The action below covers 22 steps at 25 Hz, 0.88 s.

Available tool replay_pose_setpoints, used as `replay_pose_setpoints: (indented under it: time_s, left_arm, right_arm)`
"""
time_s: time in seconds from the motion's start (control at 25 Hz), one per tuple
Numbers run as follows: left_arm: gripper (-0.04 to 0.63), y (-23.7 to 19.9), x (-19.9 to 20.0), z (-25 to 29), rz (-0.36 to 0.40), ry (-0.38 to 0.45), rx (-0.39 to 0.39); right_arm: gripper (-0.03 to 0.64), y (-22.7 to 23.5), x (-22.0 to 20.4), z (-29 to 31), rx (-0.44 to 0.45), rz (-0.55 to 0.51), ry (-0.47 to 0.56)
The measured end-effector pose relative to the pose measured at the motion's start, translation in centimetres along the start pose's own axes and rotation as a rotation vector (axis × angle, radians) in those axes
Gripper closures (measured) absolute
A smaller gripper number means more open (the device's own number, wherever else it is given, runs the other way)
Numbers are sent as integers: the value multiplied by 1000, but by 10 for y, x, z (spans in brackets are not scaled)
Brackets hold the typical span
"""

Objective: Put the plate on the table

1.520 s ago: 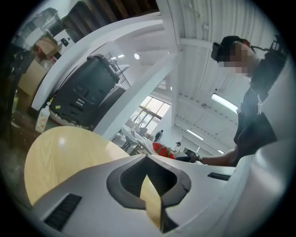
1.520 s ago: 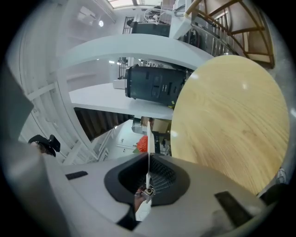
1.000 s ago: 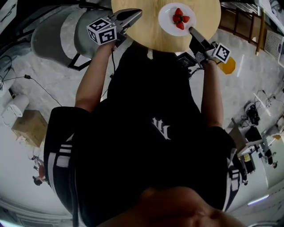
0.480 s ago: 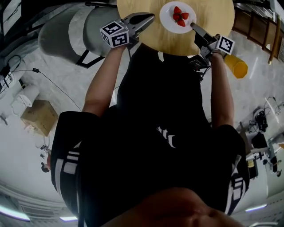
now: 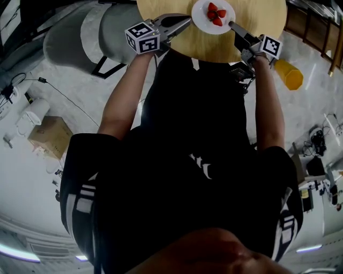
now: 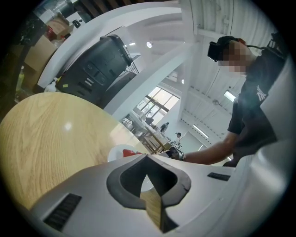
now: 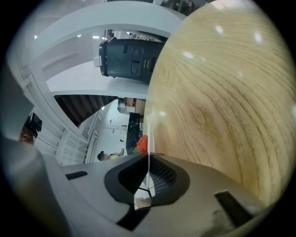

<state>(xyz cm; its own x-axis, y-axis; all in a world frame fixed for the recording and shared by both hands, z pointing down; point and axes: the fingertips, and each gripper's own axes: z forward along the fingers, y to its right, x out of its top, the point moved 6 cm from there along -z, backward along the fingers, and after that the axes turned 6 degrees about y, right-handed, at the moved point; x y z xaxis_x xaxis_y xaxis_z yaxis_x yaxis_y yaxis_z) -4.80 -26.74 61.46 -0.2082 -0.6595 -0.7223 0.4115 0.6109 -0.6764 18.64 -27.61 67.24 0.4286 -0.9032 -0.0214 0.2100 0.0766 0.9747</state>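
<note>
We have bright, even light from overhead lamps (image 6: 148,45); small glare spots sit on the pale table (image 7: 217,69) and the white plate (image 5: 199,20) nearly washes out. All 3 views bow strongly, the 2 gripper views darkening at their rims. The black shirt (image 5: 187,160) swallows detail.

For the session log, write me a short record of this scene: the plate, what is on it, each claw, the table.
plate: white, round, over the near part of the table; whether it rests on the top cannot be told
on the plate: strawberries
right claw: shut on the plate's near rim
left claw: shut, empty, over the table's edge, apart from the plate
table: round, light wood
</note>
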Motion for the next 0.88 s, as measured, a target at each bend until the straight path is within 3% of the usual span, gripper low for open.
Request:
replay_pose_setpoints:
  time_s: [0.68,0.88]
  left_arm:
    - [595,22,-28,14,-47,-66,-63]
    - [595,27,-30,14,-47,-71,-78]
  right_arm:
    - [611,9,-4,3,-52,-35,-17]
    - [607,5,-1,7,-87,-101,-16]
